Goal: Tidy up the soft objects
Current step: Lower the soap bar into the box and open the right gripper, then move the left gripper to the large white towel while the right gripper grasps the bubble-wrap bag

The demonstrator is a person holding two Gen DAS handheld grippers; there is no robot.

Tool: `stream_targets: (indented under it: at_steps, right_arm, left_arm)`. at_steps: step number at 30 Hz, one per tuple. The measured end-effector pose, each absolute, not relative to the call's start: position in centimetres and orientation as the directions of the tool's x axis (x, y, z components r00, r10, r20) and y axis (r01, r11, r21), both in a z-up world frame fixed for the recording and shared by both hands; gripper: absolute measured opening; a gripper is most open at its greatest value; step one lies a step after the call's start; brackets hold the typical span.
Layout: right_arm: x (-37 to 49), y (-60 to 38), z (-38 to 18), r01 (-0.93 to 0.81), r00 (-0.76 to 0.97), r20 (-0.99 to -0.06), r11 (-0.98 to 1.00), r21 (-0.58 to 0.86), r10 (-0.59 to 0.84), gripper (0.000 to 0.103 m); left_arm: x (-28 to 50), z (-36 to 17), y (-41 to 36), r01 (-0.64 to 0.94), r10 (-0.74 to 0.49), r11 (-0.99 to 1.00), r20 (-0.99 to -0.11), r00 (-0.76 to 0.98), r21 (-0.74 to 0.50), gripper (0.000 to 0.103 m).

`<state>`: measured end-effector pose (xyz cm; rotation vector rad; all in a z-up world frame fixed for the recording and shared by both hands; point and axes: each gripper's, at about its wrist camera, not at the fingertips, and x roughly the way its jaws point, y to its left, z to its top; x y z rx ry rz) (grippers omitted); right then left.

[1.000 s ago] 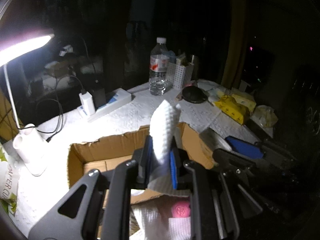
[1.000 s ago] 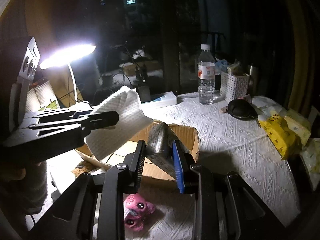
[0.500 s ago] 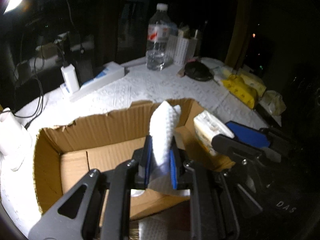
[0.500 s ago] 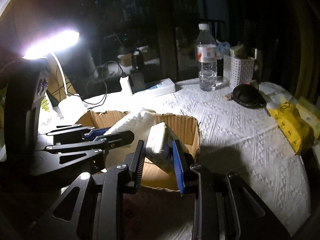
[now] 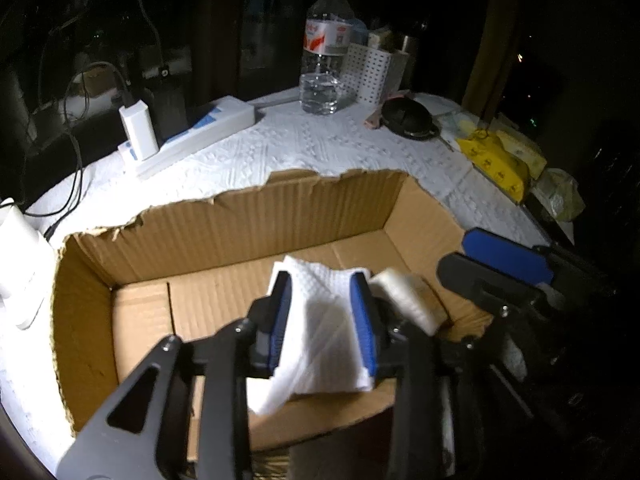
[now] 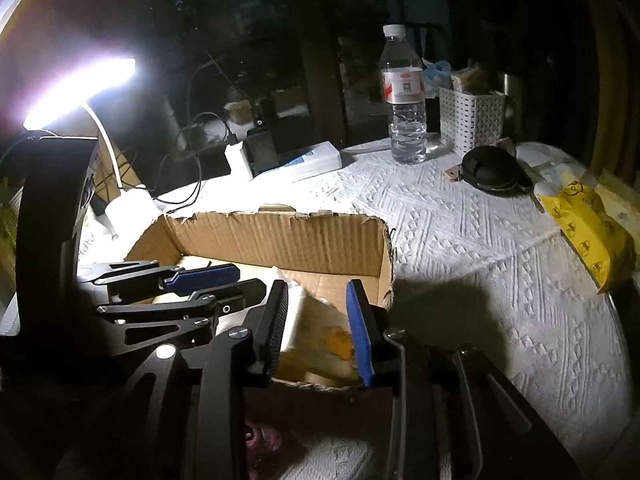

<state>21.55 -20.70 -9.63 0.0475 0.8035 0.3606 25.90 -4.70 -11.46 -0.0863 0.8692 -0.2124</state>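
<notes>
Two grippers work inside one torn cardboard box point(image 5: 280, 208) on a table under a white embossed cloth point(image 6: 460, 232).

Left gripper point(image 5: 325, 320): jaws opening, with a folded white paper towel point(image 5: 320, 312) between the blue pads. The towel still fills the gap and sits low in the box, over its floor; whether the pads still press on it cannot be told.

Right gripper point(image 6: 318, 326): jaws opening over the box's near right corner. A wrapped tissue pack point(image 5: 404, 300) lies in the box beneath and between the jaws, just at 3 o'clock of the towel; no firm pinch shows.

Pink soft toy point(image 6: 260, 440): outside the box, at 6 o'clock of it, in shadow, mostly hidden.

Around the box, on the table:
- water bottle point(image 6: 404, 96), upright, at 12 o'clock, well apart;
- white perforated basket point(image 6: 472, 120), just beside the bottle at its 3 o'clock;
- black round pouch point(image 6: 494, 172), at 1 o'clock;
- yellow packet point(image 6: 588, 232), at 3 o'clock, near the table edge;
- white charger point(image 5: 138, 132), plugged into a strip at 11 o'clock;
- lit desk lamp point(image 6: 80, 92), at 10 o'clock.
</notes>
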Motion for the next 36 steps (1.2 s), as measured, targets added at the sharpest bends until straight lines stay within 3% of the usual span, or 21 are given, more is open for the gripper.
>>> stream_targets:
  at_steps: [2,4,5,15,36]
  right_arm:
    - [21.3,-20.7,-9.3,-0.295,0.642,-0.693,0.940,0.172,0.329,0.033]
    - [21.1,-20.7,-9.0,-0.290,0.648,-0.691,0.942,0.166,0.321,0.033]
    - [20.9,-20.7,-8.8,-0.288,0.651,-0.690,0.944,0.162,0.317,0.034]
    - [18.6,-20.8,-6.5,-0.276,0.683,-0.671,0.953,0.129,0.288,0.038]
    - [14.1,-19.9,-3.4,-0.269,0.721,-0.641,0.959,0.089,0.262,0.040]
  left_arm:
    - [25.7,-11.1,-4.7,0.144,-0.207,0.978,-0.749,0.630,-0.149,0.036]
    - [25.4,-10.7,-4.6,0.138,-0.200,0.980,-0.745,0.636,-0.145,0.054]
    - [25.3,-10.5,-4.4,0.135,-0.201,0.980,-0.740,0.642,-0.150,0.055]
    - [22.8,-7.0,-4.0,0.145,-0.204,0.979,-0.679,0.705,-0.143,0.063]
    - [17.1,-2.7,-3.8,0.187,-0.220,0.975,-0.598,0.771,-0.118,0.064]
